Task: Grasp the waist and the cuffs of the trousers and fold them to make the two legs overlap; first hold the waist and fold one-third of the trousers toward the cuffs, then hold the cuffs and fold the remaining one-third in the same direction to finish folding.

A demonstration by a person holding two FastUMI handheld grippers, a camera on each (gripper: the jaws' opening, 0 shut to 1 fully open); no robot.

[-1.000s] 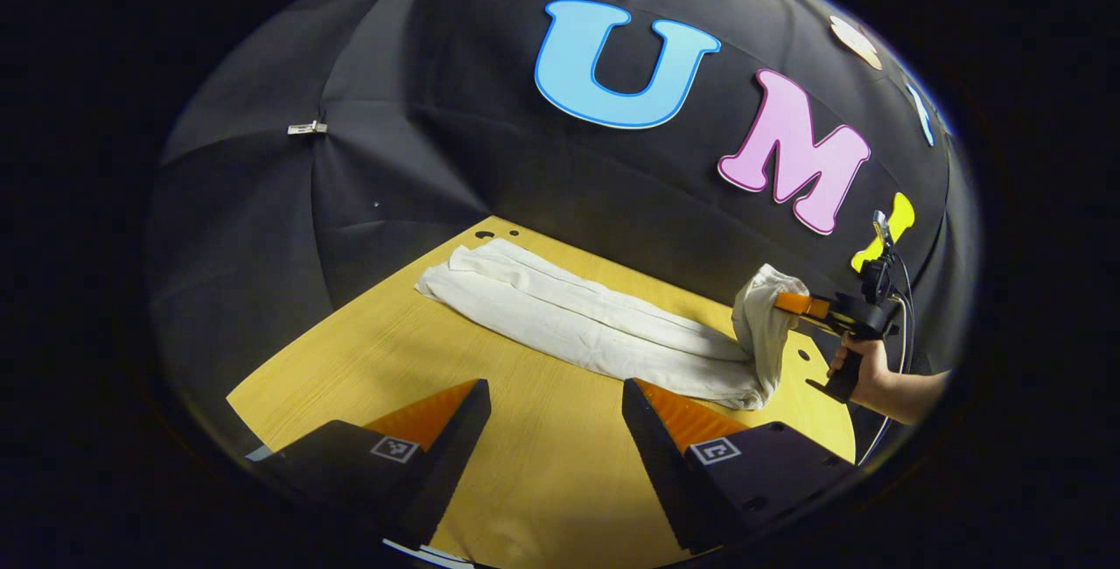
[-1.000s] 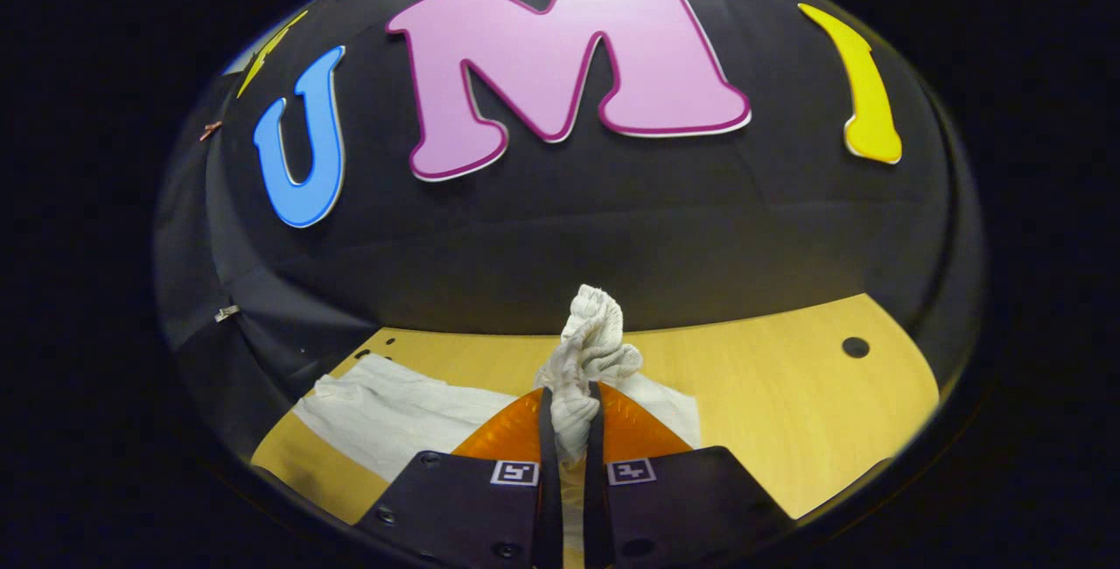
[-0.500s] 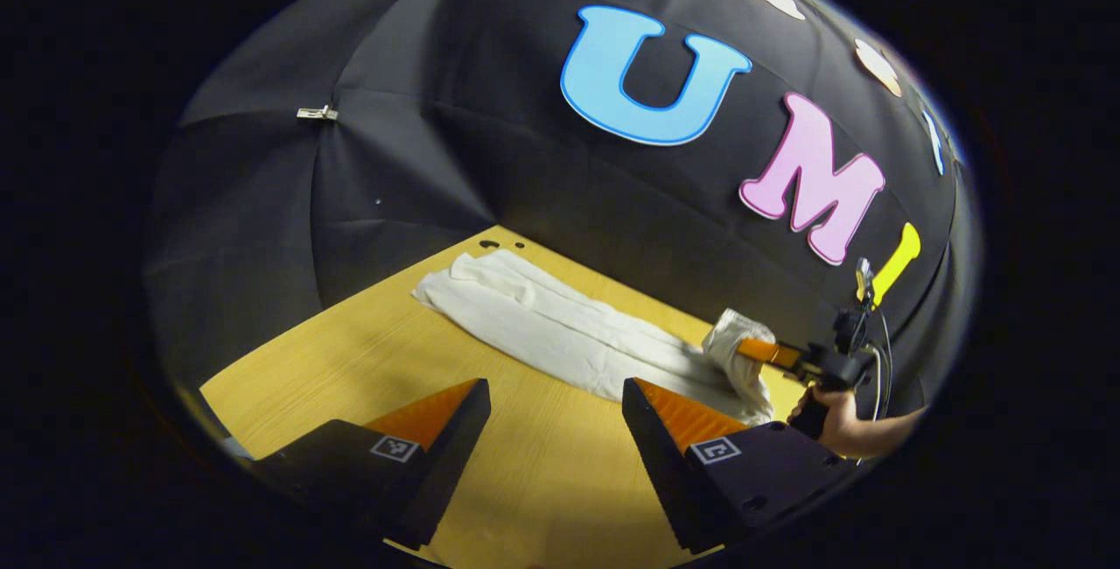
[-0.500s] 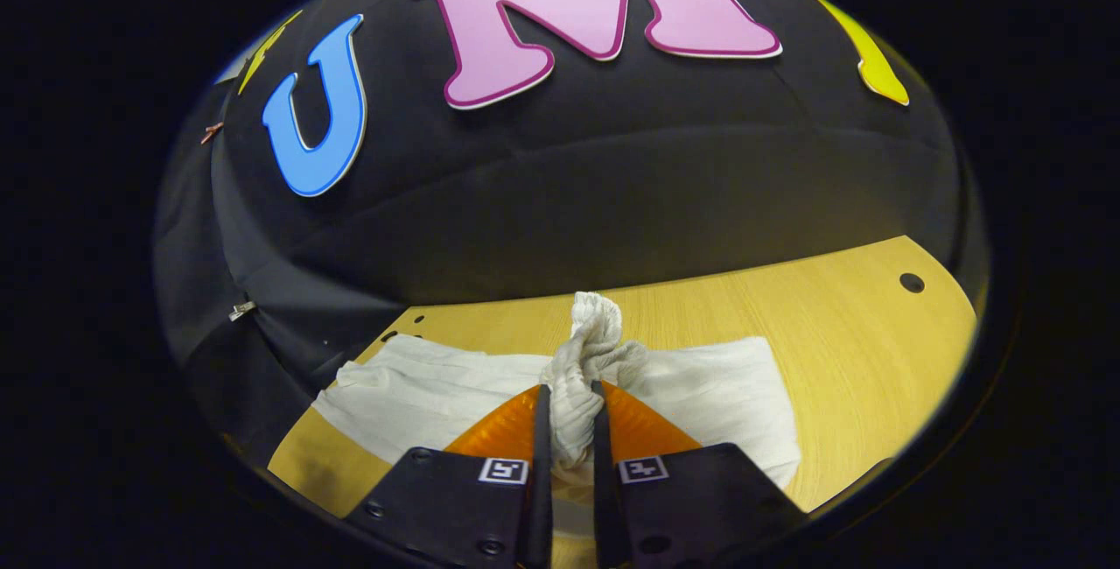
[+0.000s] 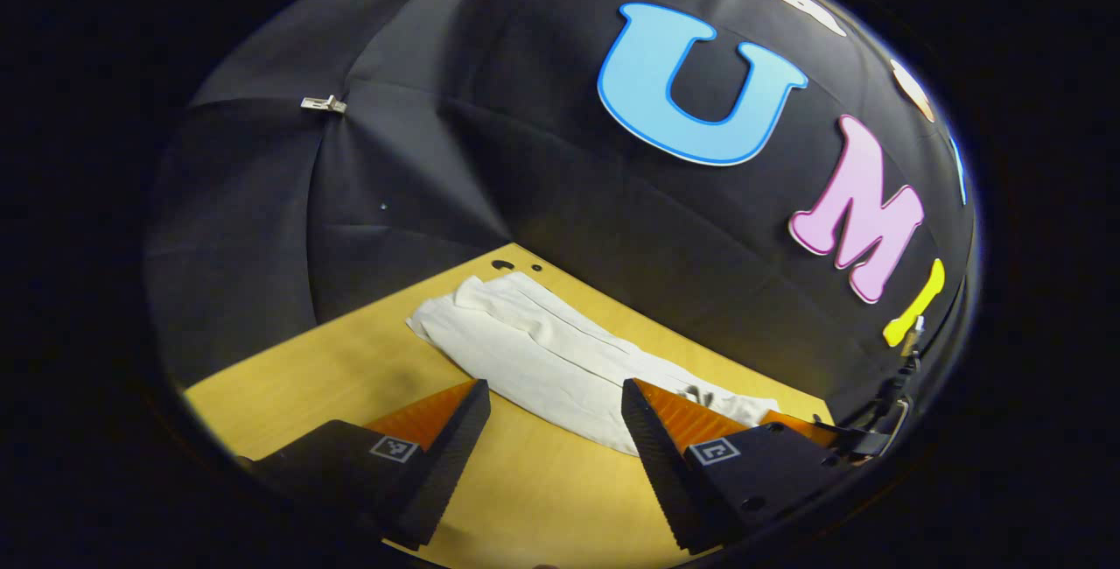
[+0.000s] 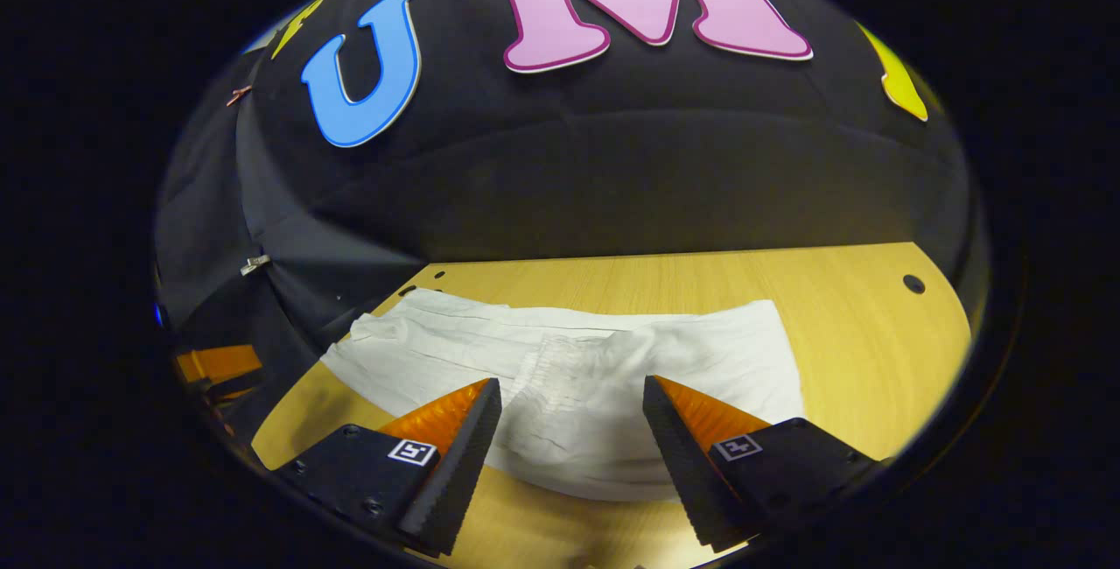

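**Trousers lie flat on the table, both grippers spread and holding nothing**

Trousers (image 6: 577,376) lie on the table (image 6: 857,350) as one long pale strip, running along the wall side; in the left gripper view the strip (image 5: 542,359) looks narrow, which suits legs laid one over the other, though I cannot make out two separate layers; the wide end sits just ahead of the right gripper (image 6: 573,429) and shows a gathered, puckered patch that I take for the waist; the narrow end reaches toward the far corner of the table (image 5: 289,359), near two small holes; the cloth rests slack, with soft creases and no lifted part.

Right gripper hovers over the wide end with its jaws apart, nothing between them; that stance suits either having let go of the cloth or coming in for a hold on the waist, and the pictures do not settle which.

Left gripper (image 5: 556,429) hangs near the strip's middle, jaws likewise apart and bare, clear of the cloth; it stands off, leaving the fabric free.
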